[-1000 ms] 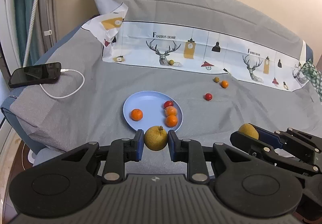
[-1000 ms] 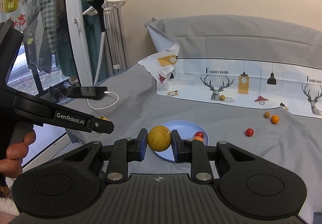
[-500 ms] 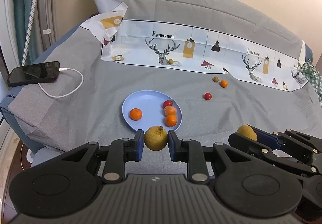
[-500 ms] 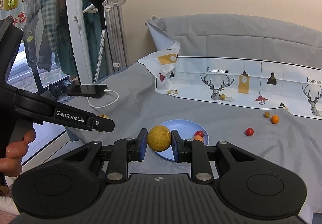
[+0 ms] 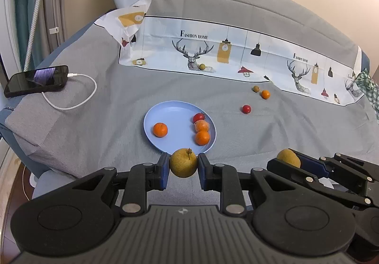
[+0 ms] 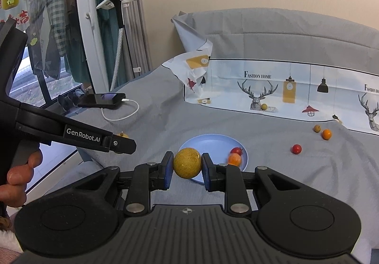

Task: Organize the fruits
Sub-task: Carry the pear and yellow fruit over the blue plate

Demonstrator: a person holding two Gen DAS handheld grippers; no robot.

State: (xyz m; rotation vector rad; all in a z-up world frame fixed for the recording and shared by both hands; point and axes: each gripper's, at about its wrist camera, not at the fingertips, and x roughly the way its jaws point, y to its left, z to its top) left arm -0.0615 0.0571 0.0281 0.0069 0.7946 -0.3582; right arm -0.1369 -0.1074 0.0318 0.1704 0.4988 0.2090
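At six o'clock of the blue plate (image 5: 151,119), just off its near rim, hovering over the grey bed (image 5: 106,102): left gripper (image 5: 183,170) clenching a stemmed yellow-brown pear (image 5: 183,165) between its blue pads. Off at three o'clock from it, right gripper (image 6: 187,170) squeezing a second round yellow fruit (image 6: 187,162), likewise short of the plate's near edge.

Already sitting on the plate: three oranges, one alone at nine o'clock (image 5: 160,129), and a small red fruit (image 5: 198,117) at two o'clock. Still lying loose on the bed toward two o'clock of the plate: a red fruit (image 5: 246,109), a small orange (image 5: 265,94) and a little brown one (image 5: 255,88); another small yellow one (image 5: 202,66) resting on the printed cloth (image 5: 236,50) at twelve.

Risking, judging from here: both fruits arriving together and bumping, or a round fruit rolling off the shallow rim onto soft, sloping bedding; also knocking the crowded cluster at three o'clock.

Pointing forward and downward, both grippers, the left more steeply; fingers of a hand (image 6: 16,175) curling around the left handle.
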